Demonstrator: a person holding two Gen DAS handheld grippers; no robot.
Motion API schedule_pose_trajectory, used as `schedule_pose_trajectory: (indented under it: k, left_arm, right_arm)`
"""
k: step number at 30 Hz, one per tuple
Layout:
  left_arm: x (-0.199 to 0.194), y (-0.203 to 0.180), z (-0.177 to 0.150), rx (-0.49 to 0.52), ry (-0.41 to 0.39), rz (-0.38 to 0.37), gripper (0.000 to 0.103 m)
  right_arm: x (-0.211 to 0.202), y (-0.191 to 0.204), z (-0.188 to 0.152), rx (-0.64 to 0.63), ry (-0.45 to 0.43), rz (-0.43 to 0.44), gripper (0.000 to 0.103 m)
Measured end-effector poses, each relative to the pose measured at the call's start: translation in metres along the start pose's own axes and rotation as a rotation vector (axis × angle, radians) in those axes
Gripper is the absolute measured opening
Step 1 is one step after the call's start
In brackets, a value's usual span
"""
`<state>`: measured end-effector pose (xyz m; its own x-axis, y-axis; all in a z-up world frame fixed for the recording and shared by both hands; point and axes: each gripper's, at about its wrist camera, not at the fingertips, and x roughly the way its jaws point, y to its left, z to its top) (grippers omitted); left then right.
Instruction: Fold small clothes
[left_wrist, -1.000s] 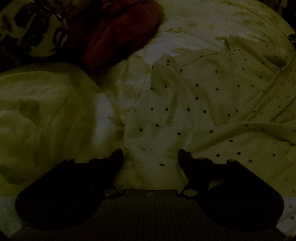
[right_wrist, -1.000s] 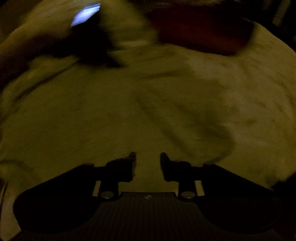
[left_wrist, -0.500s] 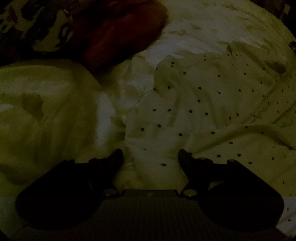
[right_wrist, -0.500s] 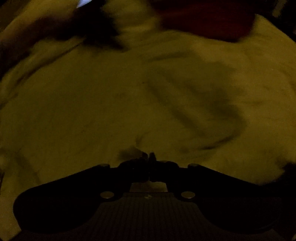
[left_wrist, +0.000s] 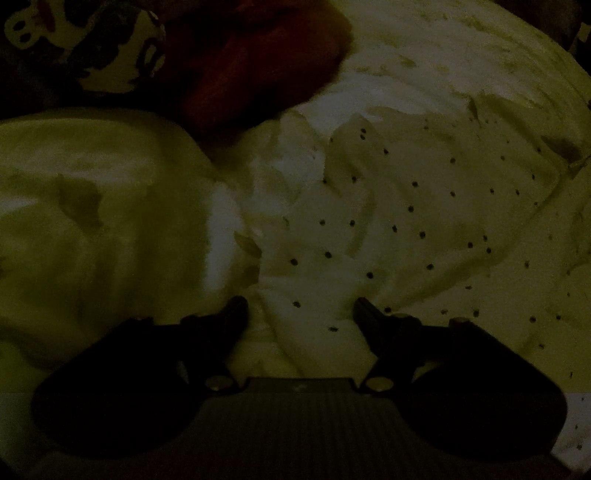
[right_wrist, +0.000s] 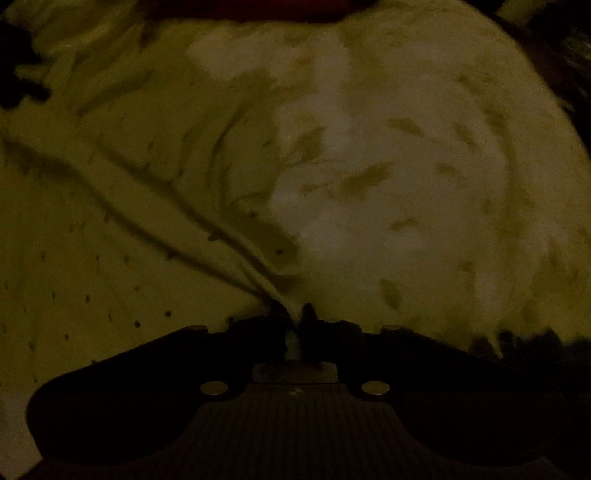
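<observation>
The scene is very dark. A pale garment with small dark dots (left_wrist: 406, 221) lies spread and wrinkled on a bed. My left gripper (left_wrist: 299, 308) is open, its two black fingers straddling the garment's near left corner just above the cloth. In the right wrist view the same dotted garment (right_wrist: 110, 258) fills the left side. My right gripper (right_wrist: 295, 314) is shut on a pinched edge of it, and a taut ridge of cloth runs from the fingertips up to the left.
The bed sheet (right_wrist: 424, 184) is pale with a faint leaf print. A plain pale cloth or pillow (left_wrist: 92, 221) lies left of the garment. A red garment (left_wrist: 258, 62) and a black-and-white patterned item (left_wrist: 92, 48) lie at the far left.
My right gripper closed from open onto the garment's edge and pulled it, raising a taut ridge. My left gripper stayed open and crept slightly forward over the corner.
</observation>
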<state>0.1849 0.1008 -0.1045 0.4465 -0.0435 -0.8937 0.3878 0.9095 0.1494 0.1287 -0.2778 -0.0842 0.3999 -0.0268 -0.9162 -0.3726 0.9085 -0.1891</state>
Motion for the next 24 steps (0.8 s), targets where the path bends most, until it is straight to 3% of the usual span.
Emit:
schedule_pose_trajectory:
  k: [1,3,5,6,9,11,13,16,18,20,23,24]
  left_arm:
    - [-0.003,0.003,0.001,-0.018,-0.021,-0.001,0.061]
    - [-0.007,0.01,0.004,-0.078,-0.057,0.009,0.057]
    - [-0.012,0.017,0.007,-0.141,-0.083,0.008,0.055]
    - [-0.014,0.019,0.007,-0.163,-0.096,0.009,0.055]
    - [-0.024,0.021,0.007,-0.194,-0.121,0.004,0.055]
    - [-0.037,0.018,0.004,-0.18,-0.132,-0.016,0.06]
    - [-0.053,0.011,-0.001,-0.139,-0.148,-0.015,0.07]
    - [-0.083,-0.014,-0.015,0.03,-0.17,0.026,0.081]
    - [-0.097,-0.035,-0.031,0.158,-0.179,0.091,0.085]
    - [-0.099,-0.049,-0.042,0.244,-0.17,0.145,0.085]
    - [-0.094,-0.056,-0.052,0.289,-0.165,0.189,0.085]
    - [-0.092,-0.055,-0.053,0.291,-0.163,0.203,0.085]
  right_arm:
    - [-0.012,0.0,-0.002,0.018,-0.057,-0.015,0.067]
    - [-0.038,0.006,-0.006,0.019,-0.178,-0.043,0.103]
    - [-0.058,0.018,-0.007,0.036,-0.286,-0.06,0.103]
    - [-0.062,0.024,-0.005,0.048,-0.313,-0.009,0.101]
    - [-0.059,0.04,0.012,0.155,-0.411,0.316,0.099]
    - [-0.037,0.059,0.033,0.227,-0.391,0.521,0.095]
    - [-0.012,0.082,0.06,0.259,-0.375,0.649,0.089]
    - [0.017,0.116,0.104,0.264,-0.344,0.708,0.079]
    - [0.031,0.132,0.129,0.271,-0.321,0.76,0.07]
    - [0.049,0.145,0.149,0.277,-0.279,0.776,0.069]
    - [0.061,0.155,0.159,0.287,-0.235,0.738,0.069]
    - [0.068,0.157,0.161,0.306,-0.216,0.758,0.061]
